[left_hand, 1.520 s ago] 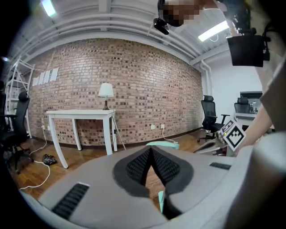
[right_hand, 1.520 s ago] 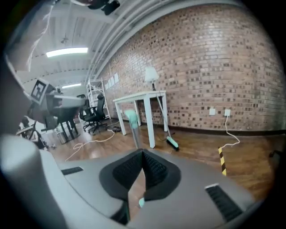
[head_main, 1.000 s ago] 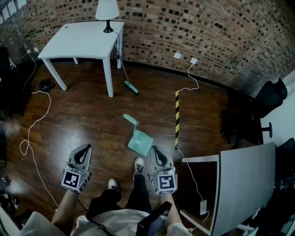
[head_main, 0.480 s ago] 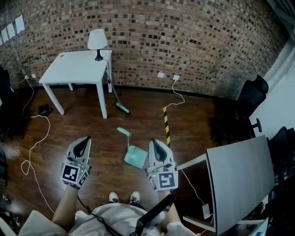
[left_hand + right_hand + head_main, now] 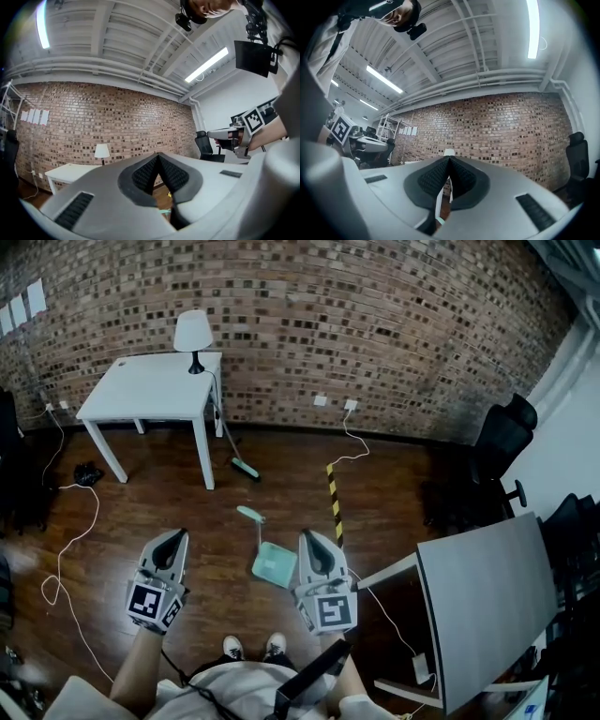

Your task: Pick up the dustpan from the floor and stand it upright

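A mint-green dustpan [image 5: 270, 556] lies flat on the dark wood floor, its handle pointing toward the brick wall. In the head view it lies between my two grippers and far below them. My left gripper [image 5: 172, 542] is held level at the left, shut and empty. My right gripper [image 5: 312, 543] is held level at the right, shut with nothing in it. In the left gripper view the jaws [image 5: 158, 158] meet at the tips, and a sliver of the dustpan [image 5: 164, 212] shows below them. The right gripper view shows its jaws [image 5: 449, 161] closed tip to tip.
A white table [image 5: 150, 387] with a lamp [image 5: 192, 335] stands by the brick wall. A broom [image 5: 236, 450] leans on the table leg. Yellow-black tape [image 5: 333, 502] and white cables [image 5: 70, 531] cross the floor. A grey desk [image 5: 483, 601] is at the right, black chairs [image 5: 497, 451] beyond.
Both grippers have risen, and the head view now looks from higher up, so the floor and dustpan appear farther away. The dustpan has not moved. Both grippers stayed shut.
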Demonstrator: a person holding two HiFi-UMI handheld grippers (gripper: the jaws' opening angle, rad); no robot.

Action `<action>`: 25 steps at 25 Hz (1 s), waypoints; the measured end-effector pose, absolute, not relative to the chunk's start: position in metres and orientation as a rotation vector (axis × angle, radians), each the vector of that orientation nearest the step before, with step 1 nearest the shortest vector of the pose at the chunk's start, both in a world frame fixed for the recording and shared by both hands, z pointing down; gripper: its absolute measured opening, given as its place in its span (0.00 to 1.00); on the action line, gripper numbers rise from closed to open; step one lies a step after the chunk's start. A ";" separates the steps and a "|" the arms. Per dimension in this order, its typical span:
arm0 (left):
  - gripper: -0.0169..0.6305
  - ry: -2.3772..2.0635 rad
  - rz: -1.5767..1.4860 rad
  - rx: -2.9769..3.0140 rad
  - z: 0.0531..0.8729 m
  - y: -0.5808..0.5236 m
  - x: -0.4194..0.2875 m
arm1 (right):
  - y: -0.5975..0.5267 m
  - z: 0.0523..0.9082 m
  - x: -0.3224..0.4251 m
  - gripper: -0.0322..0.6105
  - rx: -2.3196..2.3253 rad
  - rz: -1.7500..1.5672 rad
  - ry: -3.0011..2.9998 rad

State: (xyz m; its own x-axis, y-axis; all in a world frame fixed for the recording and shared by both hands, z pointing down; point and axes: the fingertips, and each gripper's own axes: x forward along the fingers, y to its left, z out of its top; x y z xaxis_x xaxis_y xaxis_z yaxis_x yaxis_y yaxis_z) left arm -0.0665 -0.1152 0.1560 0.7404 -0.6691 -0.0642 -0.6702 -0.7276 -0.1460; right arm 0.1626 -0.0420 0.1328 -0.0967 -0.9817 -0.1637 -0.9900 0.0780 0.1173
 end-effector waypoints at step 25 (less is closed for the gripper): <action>0.03 1.125 -0.081 -2.812 0.214 0.197 -0.048 | 0.268 0.163 0.175 0.03 -2.013 0.184 2.307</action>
